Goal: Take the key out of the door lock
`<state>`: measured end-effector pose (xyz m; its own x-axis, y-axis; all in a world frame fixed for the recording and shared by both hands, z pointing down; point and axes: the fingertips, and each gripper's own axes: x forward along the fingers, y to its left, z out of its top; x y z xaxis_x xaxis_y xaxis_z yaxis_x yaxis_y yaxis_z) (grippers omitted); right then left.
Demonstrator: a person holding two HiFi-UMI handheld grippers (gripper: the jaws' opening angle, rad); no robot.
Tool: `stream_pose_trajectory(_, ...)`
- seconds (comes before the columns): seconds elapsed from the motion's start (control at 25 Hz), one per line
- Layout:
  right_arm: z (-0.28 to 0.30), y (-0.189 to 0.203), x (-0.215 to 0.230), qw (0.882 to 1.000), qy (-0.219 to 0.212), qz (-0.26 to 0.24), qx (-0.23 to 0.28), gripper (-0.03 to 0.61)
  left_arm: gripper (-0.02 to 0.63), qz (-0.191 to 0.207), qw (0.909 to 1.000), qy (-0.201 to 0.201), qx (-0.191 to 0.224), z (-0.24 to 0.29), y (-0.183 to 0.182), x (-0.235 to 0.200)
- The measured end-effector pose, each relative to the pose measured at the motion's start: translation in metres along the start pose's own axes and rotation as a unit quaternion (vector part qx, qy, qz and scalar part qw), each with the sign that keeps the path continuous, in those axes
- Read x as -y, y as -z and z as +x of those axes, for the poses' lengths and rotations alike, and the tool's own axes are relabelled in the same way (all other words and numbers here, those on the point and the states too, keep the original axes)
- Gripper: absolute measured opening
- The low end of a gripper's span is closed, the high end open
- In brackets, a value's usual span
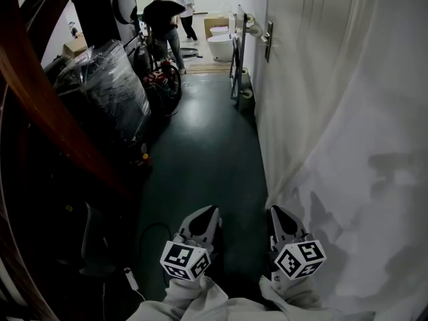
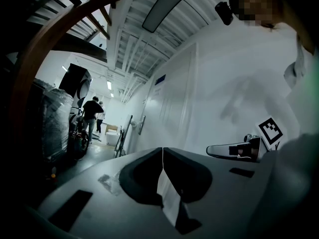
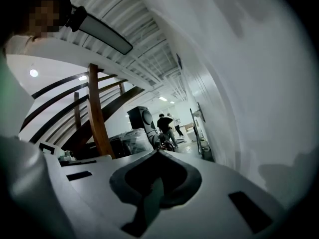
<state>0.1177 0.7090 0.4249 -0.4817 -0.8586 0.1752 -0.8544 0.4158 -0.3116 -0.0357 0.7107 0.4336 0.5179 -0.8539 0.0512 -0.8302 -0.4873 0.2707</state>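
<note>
Left gripper jaws closed, empty; right gripper same, both low beside white wall. Cardboard box far down corridor, contents not visible.

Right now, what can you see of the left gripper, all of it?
The left gripper is a pale grey, plastic-looking tool with two tapered fingers whose inner faces are dark. The fingers are shut tip to tip, with nothing gripped at the tips. A cube with black-and-white square markers sits at its rear, where a pale sleeve reaches it. It is held low, pointing forward over the dark green floor, beside the right gripper and apart from it.
</note>
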Motion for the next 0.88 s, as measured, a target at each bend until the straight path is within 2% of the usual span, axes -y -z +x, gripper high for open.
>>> stream_pose_trajectory(0.28, 0.071, -0.017, 0.025, 1.0, 0.012, -0.002, 0.005, 0.052, 0.015, 0.003, 0.9999, 0.014, 0.006, 0.065, -0.017, -0.05)
stream_pose_trajectory(0.88, 0.293, -0.106, 0.068, 0.999, 0.038, -0.003, 0.02, 0.052, 0.015, 0.01, 0.9989, 0.045, 0.002, 0.245, -0.101, -0.203)
